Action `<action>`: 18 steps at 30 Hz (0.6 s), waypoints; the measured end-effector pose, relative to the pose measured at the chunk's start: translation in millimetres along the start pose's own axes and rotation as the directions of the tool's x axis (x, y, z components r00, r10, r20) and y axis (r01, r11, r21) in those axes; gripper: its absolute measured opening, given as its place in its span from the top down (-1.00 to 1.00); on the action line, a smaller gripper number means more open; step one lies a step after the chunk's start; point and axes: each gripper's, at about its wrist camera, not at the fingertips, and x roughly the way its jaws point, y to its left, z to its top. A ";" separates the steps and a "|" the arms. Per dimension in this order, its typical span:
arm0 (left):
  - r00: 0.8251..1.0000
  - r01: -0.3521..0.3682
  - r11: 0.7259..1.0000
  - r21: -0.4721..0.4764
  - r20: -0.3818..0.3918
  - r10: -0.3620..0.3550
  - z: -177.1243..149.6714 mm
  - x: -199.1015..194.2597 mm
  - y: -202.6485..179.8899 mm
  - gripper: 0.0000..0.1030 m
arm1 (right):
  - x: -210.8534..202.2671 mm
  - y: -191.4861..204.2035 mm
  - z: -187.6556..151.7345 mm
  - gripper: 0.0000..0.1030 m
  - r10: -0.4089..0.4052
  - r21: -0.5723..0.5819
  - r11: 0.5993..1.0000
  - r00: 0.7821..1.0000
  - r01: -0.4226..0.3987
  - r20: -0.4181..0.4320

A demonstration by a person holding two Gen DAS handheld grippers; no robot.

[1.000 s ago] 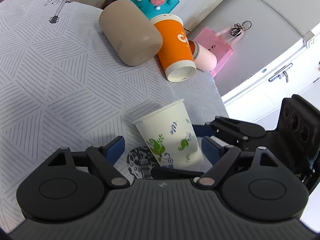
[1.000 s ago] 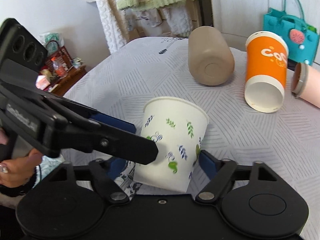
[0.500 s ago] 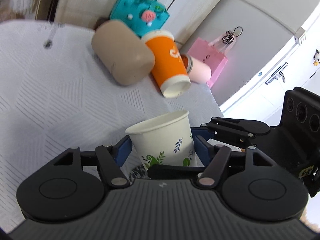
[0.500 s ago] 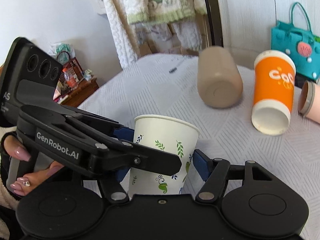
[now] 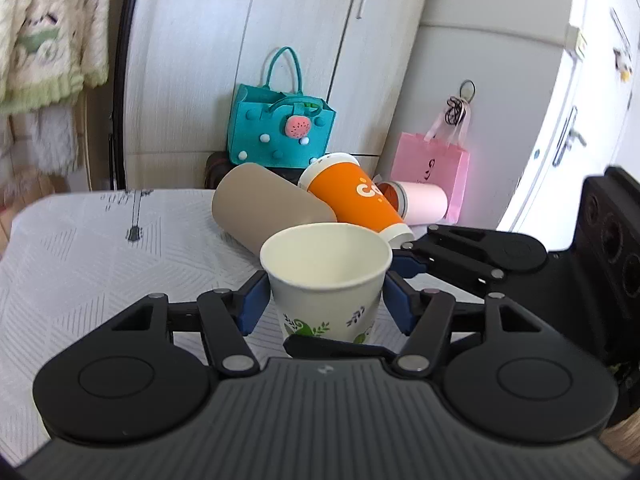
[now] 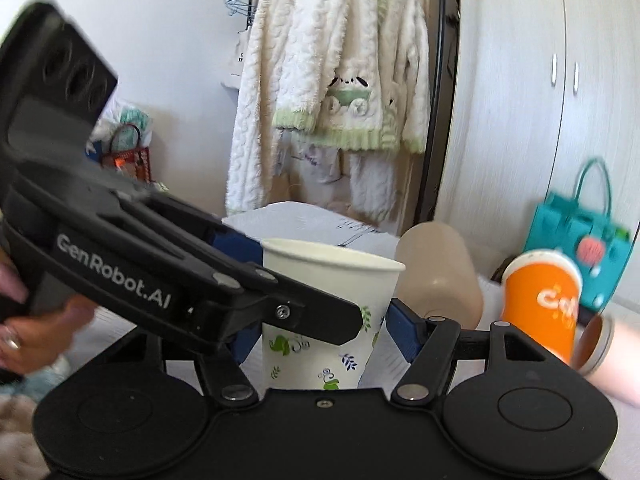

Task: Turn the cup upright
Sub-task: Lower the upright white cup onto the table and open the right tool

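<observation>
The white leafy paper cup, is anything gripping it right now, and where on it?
Yes. The left gripper and the right gripper both clamp the paper cup by opposite sides of its wall, below the rim.

White leaf-printed paper cup (image 5: 326, 280) stands upright, mouth up, empty.

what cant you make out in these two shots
- Paper cup base: hidden in both views, behind the left hand-held gripper and the right hand-held gripper.
- Whether the cup stands on the table: unclear.
- Orange cup lettering: cut off, blurred.
- Pink bottle: mostly behind the orange cup.
</observation>
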 end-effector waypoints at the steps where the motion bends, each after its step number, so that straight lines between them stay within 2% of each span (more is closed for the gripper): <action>1: 1.000 -0.005 1.000 0.015 -0.002 0.005 0.0 1.7 -1.5 -0.19 | 0.8 -1.5 -0.3 -0.39 -0.004 0.000 1.000 1.000 0.004 -0.006; 10: 1.000 -0.002 0.999 0.041 -0.024 0.003 -9.6 9.8 -9.7 -0.20 | 3.3 -2.6 -10.5 -0.40 -0.027 -0.015 1.000 0.999 0.026 -0.023; 11: 1.000 0.001 0.999 0.039 -0.028 0.000 -11.5 10.1 -10.5 -0.26 | 2.5 -1.9 -11.4 -0.41 -0.026 -0.019 0.999 0.999 0.026 -0.025; 13: 1.000 0.001 0.999 0.036 -0.028 0.000 -14.0 8.7 -12.0 -0.35 | -0.4 -0.3 -12.5 -0.58 -0.026 -0.019 1.000 0.999 0.025 -0.040; 15: 1.000 -0.005 0.999 0.040 -0.018 0.005 -16.8 3.8 -13.6 -0.48 | -1.9 1.8 -11.0 -0.59 -0.038 -0.020 0.999 0.996 0.036 -0.081; 18: 1.000 -0.007 0.999 0.046 -0.009 0.007 -20.9 -6.5 -16.4 -0.51 | -12.8 2.8 -11.4 -0.59 -0.045 0.005 0.999 0.995 0.045 -0.093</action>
